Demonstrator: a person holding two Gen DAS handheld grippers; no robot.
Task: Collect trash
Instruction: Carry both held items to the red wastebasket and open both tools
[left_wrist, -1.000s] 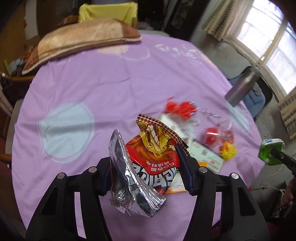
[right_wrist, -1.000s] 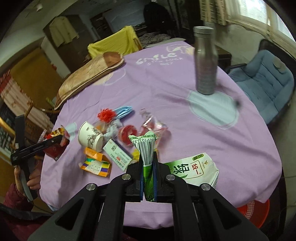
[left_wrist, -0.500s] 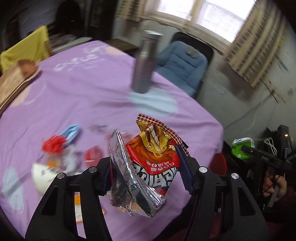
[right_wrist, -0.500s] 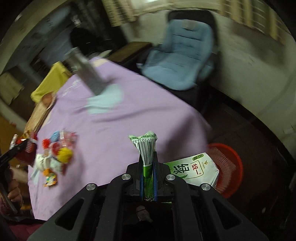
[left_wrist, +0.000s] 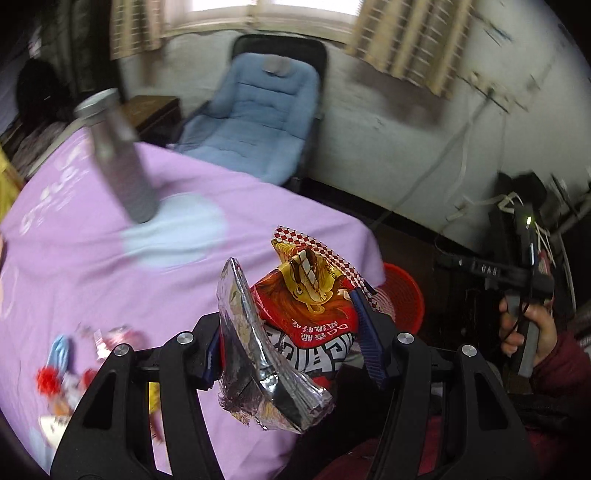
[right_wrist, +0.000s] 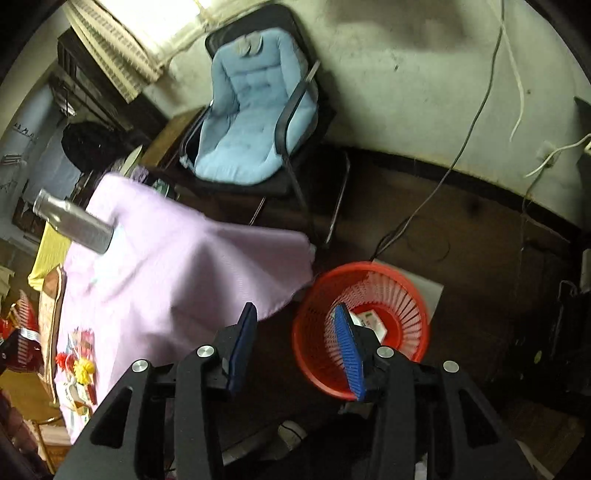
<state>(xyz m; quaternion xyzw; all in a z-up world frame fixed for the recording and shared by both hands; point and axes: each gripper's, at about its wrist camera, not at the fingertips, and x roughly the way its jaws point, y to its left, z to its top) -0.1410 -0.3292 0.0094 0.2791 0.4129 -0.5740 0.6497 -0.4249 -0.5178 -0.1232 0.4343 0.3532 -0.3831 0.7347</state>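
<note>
The counter (right_wrist: 177, 266), draped in a purple cloth, fills the space ahead and to the left of both pairs of fingers, and a blue padded chair (right_wrist: 243, 110) stands beyond its far corner. On the floor just past the cloth's edge sits the red basket (right_wrist: 402, 288), placed where trash can be dropped straight off the counter.

Our right gripper (right_wrist: 295, 347) points down at it: the right-hand finger lies over the basket's mouth, the left-hand one over the dark floor beside the cloth. Its fingers are spreading apart with nothing between them, and a green and white carton (right_wrist: 373, 321) lies in the basket's bottom, just beyond the right finger.

Our left gripper (left_wrist: 291, 332) is clamped on a red snack bag (left_wrist: 306, 314), pinched across its crumpled width so the foil lining juts toward the left finger. The basket's rim peeks out behind the right finger, so we judge this bag goes in next.

More bright wrappers (left_wrist: 62, 373) wait on the cloth, left of the left fingers.
</note>
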